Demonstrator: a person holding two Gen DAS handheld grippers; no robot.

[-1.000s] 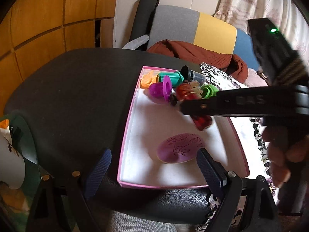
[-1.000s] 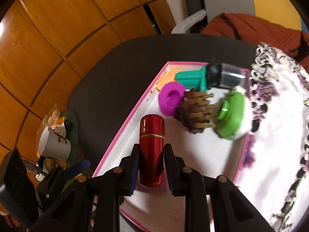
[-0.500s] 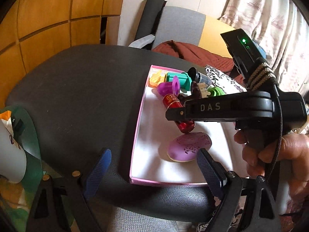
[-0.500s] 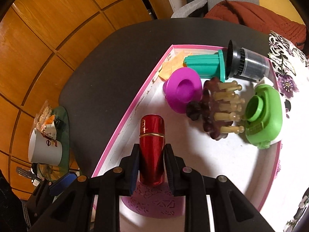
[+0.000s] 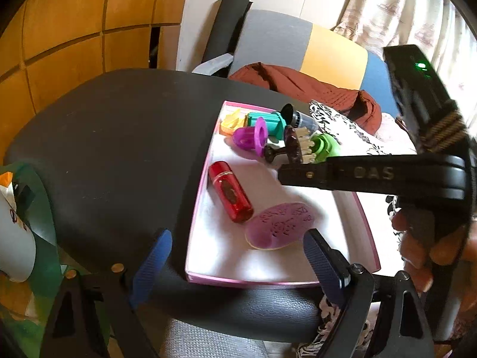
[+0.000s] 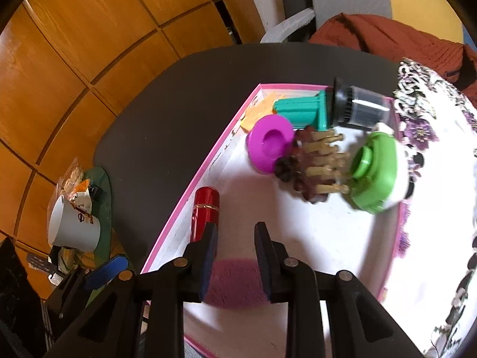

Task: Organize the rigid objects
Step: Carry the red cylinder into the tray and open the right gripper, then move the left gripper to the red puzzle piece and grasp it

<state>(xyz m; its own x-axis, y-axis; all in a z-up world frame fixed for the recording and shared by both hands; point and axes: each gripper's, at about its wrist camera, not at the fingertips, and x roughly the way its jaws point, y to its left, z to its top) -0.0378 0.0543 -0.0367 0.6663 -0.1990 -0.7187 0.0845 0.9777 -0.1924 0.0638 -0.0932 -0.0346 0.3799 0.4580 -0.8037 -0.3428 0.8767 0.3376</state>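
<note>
A red cylindrical bottle (image 5: 230, 195) lies in the pink-rimmed white tray (image 5: 196, 208), near its left wall; it also shows in the right wrist view (image 6: 205, 212). My right gripper (image 6: 235, 240) is open and empty, just above and right of the bottle. A purple oval soap dish (image 5: 280, 226) lies beside the bottle. My left gripper (image 5: 235, 258) is open and empty, over the tray's near edge. At the tray's far end lie a magenta cup (image 6: 269, 143), a teal piece (image 6: 301, 112), a brown peg brush (image 6: 316, 164), a green lid (image 6: 375, 173) and a dark jar (image 6: 357, 109).
The tray rests on a black seat (image 5: 125, 149). A floral cloth (image 6: 441, 179) lies right of the tray. A white mug (image 6: 73, 229) and clutter stand at the left. A red-brown garment (image 5: 298, 86) lies behind, against a grey and yellow chair back.
My right gripper opened and let the red bottle go; it now lies in the tray by the left wall. The right gripper has pulled back and risen slightly.
</note>
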